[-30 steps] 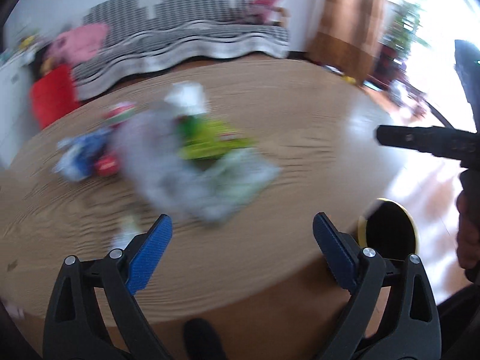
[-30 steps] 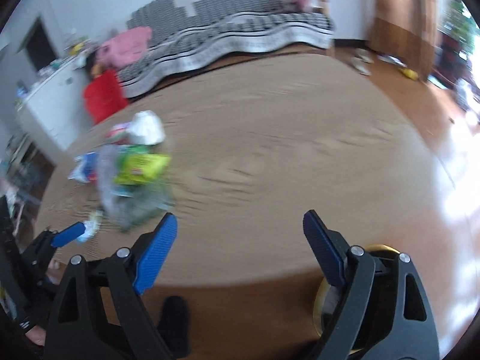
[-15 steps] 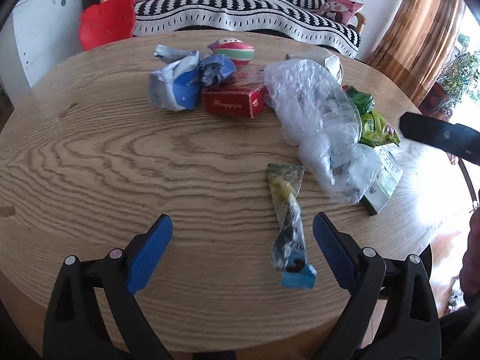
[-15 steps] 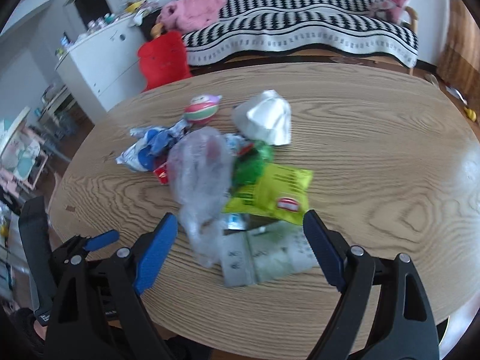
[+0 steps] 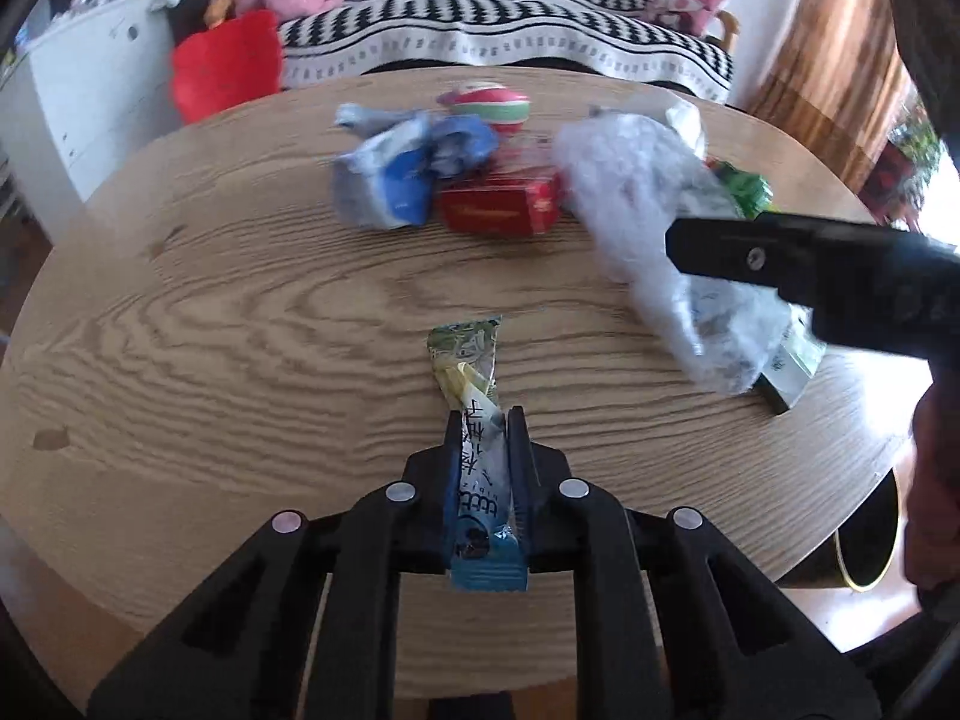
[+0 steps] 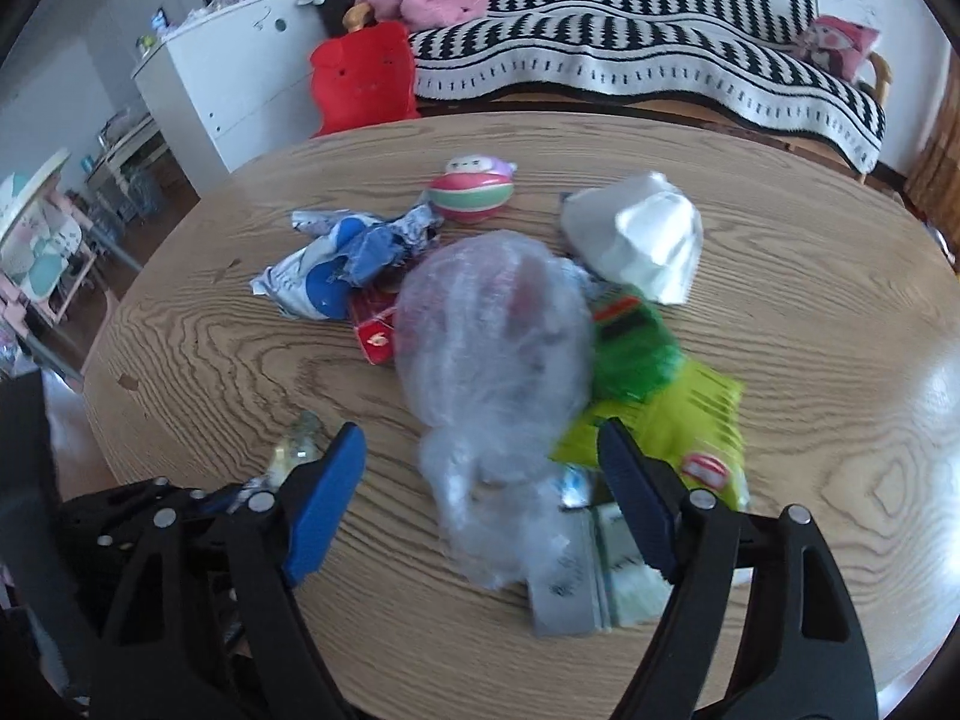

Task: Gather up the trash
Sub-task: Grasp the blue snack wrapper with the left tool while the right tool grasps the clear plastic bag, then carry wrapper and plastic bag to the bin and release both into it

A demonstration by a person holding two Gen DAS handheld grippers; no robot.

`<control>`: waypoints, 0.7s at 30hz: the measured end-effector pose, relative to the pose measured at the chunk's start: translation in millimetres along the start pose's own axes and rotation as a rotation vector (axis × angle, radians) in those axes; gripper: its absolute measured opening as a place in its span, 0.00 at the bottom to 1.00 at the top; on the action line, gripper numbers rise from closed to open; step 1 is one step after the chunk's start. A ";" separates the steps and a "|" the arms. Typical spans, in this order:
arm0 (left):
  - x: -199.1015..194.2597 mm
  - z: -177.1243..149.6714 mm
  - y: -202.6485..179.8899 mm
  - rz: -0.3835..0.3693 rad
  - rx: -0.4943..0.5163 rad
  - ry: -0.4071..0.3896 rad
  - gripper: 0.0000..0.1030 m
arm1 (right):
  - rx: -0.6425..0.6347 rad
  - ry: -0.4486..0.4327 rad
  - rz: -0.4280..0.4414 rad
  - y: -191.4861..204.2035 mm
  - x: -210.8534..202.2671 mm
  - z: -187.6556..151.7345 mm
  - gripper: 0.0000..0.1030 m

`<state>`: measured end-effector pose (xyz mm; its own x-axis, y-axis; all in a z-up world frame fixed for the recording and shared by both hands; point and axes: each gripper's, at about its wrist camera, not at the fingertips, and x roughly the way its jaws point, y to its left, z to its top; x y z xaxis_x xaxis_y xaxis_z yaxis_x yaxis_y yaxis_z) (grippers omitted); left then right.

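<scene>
A long snack wrapper (image 5: 465, 360), green at its far end and blue at its near end, lies on the round wooden table (image 5: 210, 330). My left gripper (image 5: 485, 420) is closing, and its pads press on the wrapper's near half. My right gripper (image 6: 480, 438) hangs over the trash pile with its jaws closing slowly. A crumpled clear plastic bag (image 6: 492, 348) sits between its blue pads (image 6: 324, 504), which do not touch it. Under the bag lie a yellow-green snack bag (image 6: 678, 420) and a flat white-green packet (image 6: 600, 576).
Farther back lie a red box (image 5: 498, 210), a blue-white crumpled wrapper (image 5: 396, 180), a striped ball toy (image 5: 492, 105) and white crumpled paper (image 6: 642, 240). A black bin with a yellow rim (image 5: 864, 552) stands below the table's right edge. A striped sofa (image 6: 630, 60) is behind.
My left gripper has come down over the long wrapper and shut on it. My right gripper has swung over to the pile, and the clear bag now lies between its jaws.
</scene>
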<state>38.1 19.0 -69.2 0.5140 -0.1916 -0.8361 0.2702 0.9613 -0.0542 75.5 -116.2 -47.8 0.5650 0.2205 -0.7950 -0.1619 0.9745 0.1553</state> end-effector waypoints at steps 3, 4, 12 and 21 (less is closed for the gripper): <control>-1.9 2.2 17.9 -0.010 -0.058 0.008 0.13 | -0.056 -0.004 -0.031 15.1 9.5 3.6 0.75; -1.5 2.5 20.3 -0.008 -0.066 0.008 0.13 | -0.075 0.001 -0.040 20.5 14.2 4.0 0.74; -3.4 6.5 24.9 -0.007 -0.076 0.005 0.13 | -0.157 0.054 -0.116 38.1 47.9 -3.9 0.27; -16.4 13.6 18.7 -0.036 -0.077 -0.021 0.13 | -0.015 -0.078 0.105 1.0 -31.8 4.0 0.21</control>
<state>45.8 37.5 -49.1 0.5224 -0.2294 -0.8212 0.2253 0.9660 -0.1266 60.6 -122.1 -20.1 0.6059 0.3241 -0.7265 -0.2351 0.9454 0.2256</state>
